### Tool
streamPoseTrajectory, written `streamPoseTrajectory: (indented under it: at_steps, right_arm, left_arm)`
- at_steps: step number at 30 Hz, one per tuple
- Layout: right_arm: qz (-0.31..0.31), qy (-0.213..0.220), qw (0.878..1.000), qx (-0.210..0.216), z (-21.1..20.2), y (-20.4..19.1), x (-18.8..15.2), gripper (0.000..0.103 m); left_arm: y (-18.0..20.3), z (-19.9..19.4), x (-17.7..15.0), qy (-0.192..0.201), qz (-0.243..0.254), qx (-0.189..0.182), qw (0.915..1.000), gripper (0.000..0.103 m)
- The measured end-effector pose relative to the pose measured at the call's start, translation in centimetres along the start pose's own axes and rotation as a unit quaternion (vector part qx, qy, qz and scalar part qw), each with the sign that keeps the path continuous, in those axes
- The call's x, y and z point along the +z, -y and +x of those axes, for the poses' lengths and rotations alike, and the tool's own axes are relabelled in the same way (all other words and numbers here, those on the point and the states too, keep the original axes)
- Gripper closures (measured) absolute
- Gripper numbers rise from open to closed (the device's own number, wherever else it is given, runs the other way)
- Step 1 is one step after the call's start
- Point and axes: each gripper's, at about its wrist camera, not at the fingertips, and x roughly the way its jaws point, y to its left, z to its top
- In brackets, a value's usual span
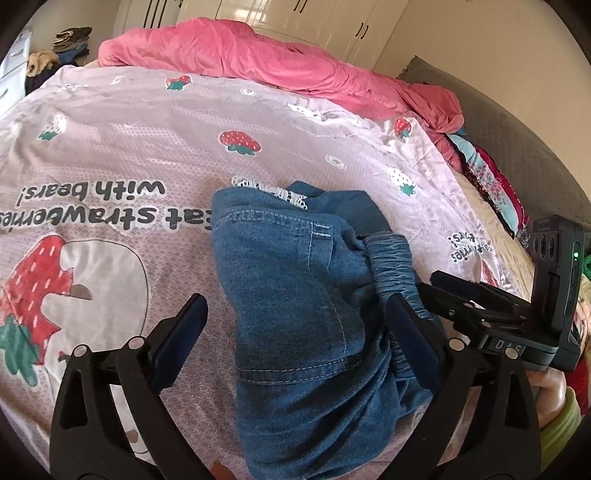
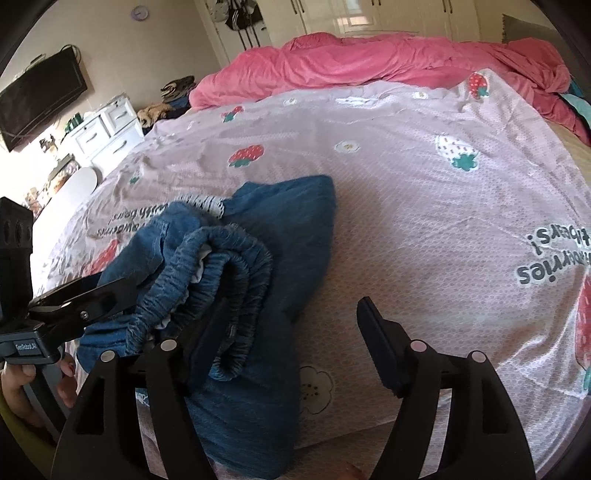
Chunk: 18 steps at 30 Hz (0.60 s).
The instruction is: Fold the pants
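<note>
**Denim pants bunched on a strawberry-print bed**

Blue denim pants (image 1: 295, 295) heaped low in the centre of the left wrist view, elastic waistband (image 2: 225, 291) gathered in loops at lower left of the right wrist view, a scrap of white lace trim (image 1: 273, 190) peeking out at the far edge of the heap. Left gripper (image 1: 295, 325) at the bottom of its frame, fingers spread wide to either side of the denim, the right-hand pad (image 1: 413, 339) touching the waistband folds. Right gripper (image 2: 291, 339) at the bottom of its frame, fingers likewise spread, the left-hand pad (image 2: 210, 343) buried against the waistband loops, the other pad over bare sheet.

Beneath everything, a pale lilac bedsheet (image 2: 424, 229) printed with red strawberries, white flowers and upside-down black lettering. Along the top of both frames, a rumpled pink duvet (image 1: 266, 62). Behind it, cream wardrobe doors (image 1: 317, 18) with dark handles. At right in the left wrist view, a grey headboard (image 1: 498, 129) and patterned fabrics tucked beside it. At upper left of the right wrist view, a dark wall-mounted television (image 2: 40, 99), a white chest of drawers (image 2: 103, 133) below it, a pile of clothes (image 2: 170, 99) beside that.
</note>
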Motion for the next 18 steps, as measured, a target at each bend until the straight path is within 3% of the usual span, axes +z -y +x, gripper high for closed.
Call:
streamPoseTrajectory:
  at_steps: [2, 18]
  right_arm:
    - [0.004, 0.010, 1.000, -0.001, -0.4, 0.2, 0.1, 0.013]
    - [0.007, 0.043, 0.999, -0.011, -1.6, 0.4, 0.5, 0.004]
  left_arm:
    - [0.0, -0.2, 0.1, 0.002, 0.002, 0.000, 1.0000, 0.012]
    - [-0.1, -1.4, 0.3, 0.013, -0.004, 0.005, 0.9999, 0.009]
